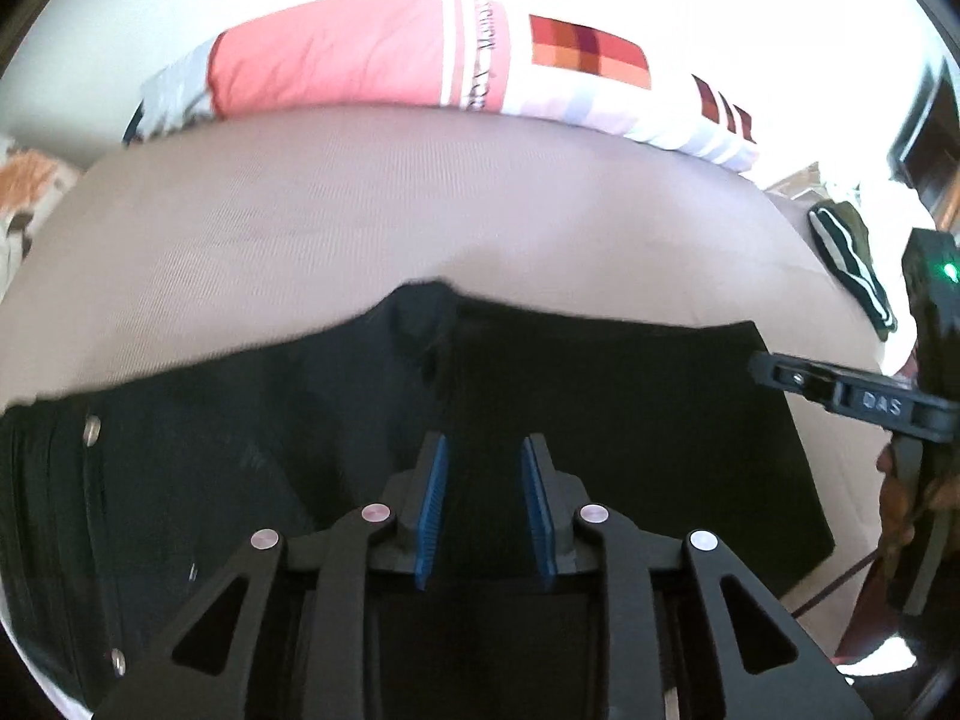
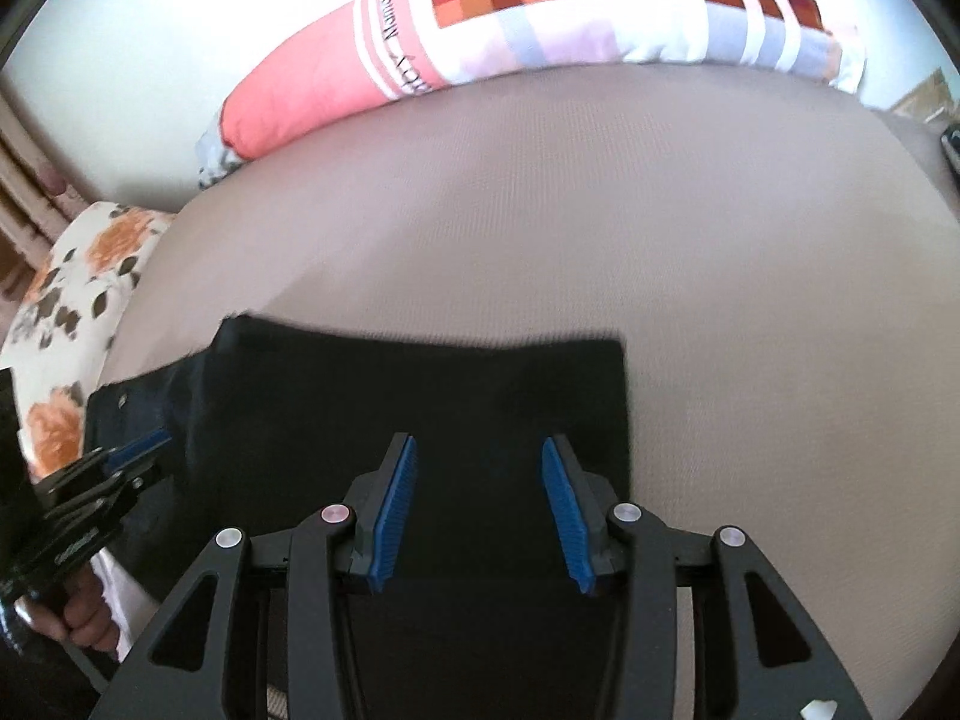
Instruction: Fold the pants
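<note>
**Both claws open above folded black pants**

A beige bed (image 2: 600, 228) stretches ahead of both claws, a pink and checked pillow (image 2: 420, 42) at its far edge. The black pants (image 1: 600, 420) lie folded flat on it, directly under and ahead of the claws. The right claw (image 2: 478, 516) gapes with nothing between its blue pads. The left claw (image 1: 483, 516) stands narrowly open, also gripping nothing.

Both wrist views steeply above pants (image 1: 540, 420)
</note>
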Action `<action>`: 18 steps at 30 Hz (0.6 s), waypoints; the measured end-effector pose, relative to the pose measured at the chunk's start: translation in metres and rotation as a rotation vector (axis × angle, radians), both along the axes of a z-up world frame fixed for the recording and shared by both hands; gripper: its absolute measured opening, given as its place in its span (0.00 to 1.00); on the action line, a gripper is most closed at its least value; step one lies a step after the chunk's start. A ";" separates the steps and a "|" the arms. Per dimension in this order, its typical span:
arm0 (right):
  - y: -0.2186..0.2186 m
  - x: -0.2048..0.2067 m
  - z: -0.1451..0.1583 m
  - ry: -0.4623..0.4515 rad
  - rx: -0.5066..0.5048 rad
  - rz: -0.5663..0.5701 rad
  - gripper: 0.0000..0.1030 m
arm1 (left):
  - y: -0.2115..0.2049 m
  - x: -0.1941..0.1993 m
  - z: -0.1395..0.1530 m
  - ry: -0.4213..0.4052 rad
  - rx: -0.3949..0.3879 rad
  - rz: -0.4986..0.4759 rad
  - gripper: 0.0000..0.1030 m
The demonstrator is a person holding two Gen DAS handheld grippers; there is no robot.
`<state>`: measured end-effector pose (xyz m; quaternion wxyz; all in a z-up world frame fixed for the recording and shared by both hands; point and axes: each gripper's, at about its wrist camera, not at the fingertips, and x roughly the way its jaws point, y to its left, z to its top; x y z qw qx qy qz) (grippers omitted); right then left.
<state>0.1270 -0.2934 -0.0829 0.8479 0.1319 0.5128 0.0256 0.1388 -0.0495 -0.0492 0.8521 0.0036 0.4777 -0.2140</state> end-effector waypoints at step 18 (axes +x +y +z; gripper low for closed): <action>0.002 0.001 -0.008 0.034 0.000 0.016 0.37 | -0.019 0.014 -0.035 0.046 0.123 -0.020 0.58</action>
